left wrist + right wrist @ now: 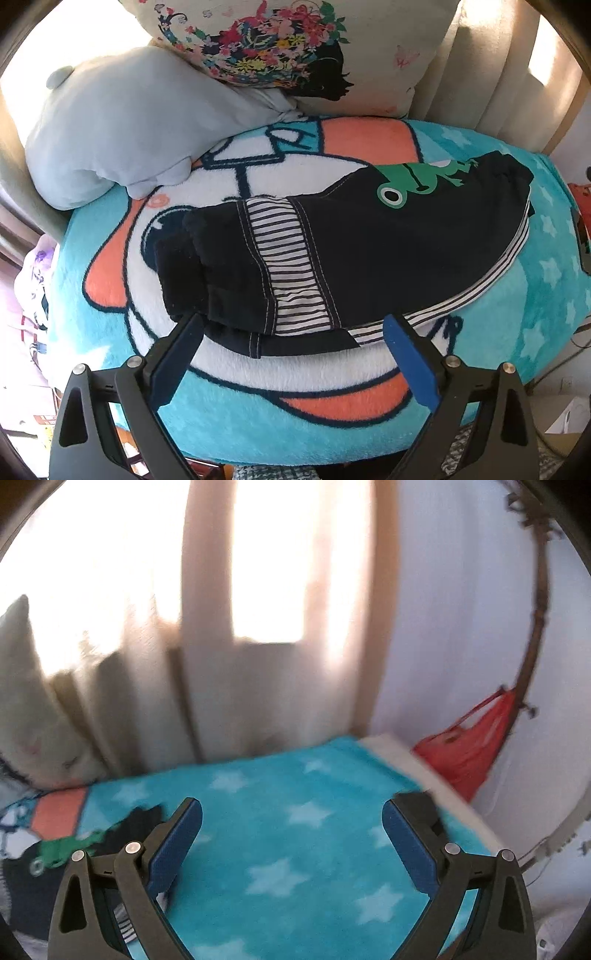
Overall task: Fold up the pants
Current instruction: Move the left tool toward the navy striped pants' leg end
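The pants [369, 240] are viewed closely from the left wrist; the curtain [240, 683] is faced from the right; the blanket [295, 849] is shared.

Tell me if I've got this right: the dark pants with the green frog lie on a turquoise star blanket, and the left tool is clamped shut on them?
Not quite. The left tool is open, its fingers spread wide at the near edge of the pants, gripping nothing, as the left wrist view shows. The rest holds: dark pants with a green frog on the turquoise star blanket.
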A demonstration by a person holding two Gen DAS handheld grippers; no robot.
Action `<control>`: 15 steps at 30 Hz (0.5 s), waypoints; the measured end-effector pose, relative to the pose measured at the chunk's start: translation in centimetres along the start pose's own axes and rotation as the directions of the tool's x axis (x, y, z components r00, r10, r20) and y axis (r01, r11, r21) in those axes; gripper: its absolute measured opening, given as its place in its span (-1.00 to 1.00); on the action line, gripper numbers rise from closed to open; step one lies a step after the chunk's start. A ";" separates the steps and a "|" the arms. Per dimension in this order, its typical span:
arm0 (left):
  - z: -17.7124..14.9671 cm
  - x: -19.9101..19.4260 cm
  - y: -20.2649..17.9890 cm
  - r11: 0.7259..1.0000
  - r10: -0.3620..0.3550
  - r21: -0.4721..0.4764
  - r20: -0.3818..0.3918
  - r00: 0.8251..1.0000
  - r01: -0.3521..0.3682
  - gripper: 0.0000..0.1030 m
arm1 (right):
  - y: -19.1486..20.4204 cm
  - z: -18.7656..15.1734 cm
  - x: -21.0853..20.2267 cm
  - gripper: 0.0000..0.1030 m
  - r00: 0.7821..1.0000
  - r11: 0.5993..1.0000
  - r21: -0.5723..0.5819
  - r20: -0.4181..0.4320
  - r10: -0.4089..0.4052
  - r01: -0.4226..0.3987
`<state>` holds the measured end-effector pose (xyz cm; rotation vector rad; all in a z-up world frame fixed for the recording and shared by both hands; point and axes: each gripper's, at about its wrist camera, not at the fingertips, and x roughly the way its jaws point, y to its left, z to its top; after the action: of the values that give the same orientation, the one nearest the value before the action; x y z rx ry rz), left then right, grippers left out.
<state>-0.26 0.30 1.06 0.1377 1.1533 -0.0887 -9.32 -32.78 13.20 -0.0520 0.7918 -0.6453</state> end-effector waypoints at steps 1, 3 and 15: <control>0.0 0.0 0.0 1.000 0.002 0.000 0.001 1.000 -0.002 0.89 | 0.7 0.0 0.2 0.93 0.999 0.999 -0.001 -0.023 0.033 -0.033; -0.2 0.0 0.1 1.000 0.005 -0.005 0.002 1.000 -0.005 0.89 | 2.3 -0.3 0.0 0.93 0.998 0.998 -0.030 -0.040 0.053 -0.054; -0.2 -0.4 5.9 0.985 -0.011 -0.171 0.015 1.000 0.014 0.69 | 4.9 -2.3 0.7 0.92 0.976 0.982 -0.061 -0.135 0.169 -0.178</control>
<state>0.23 6.12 1.74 -0.0222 1.1425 -0.0017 -7.99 -28.75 9.76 -0.0069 0.9338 -0.4575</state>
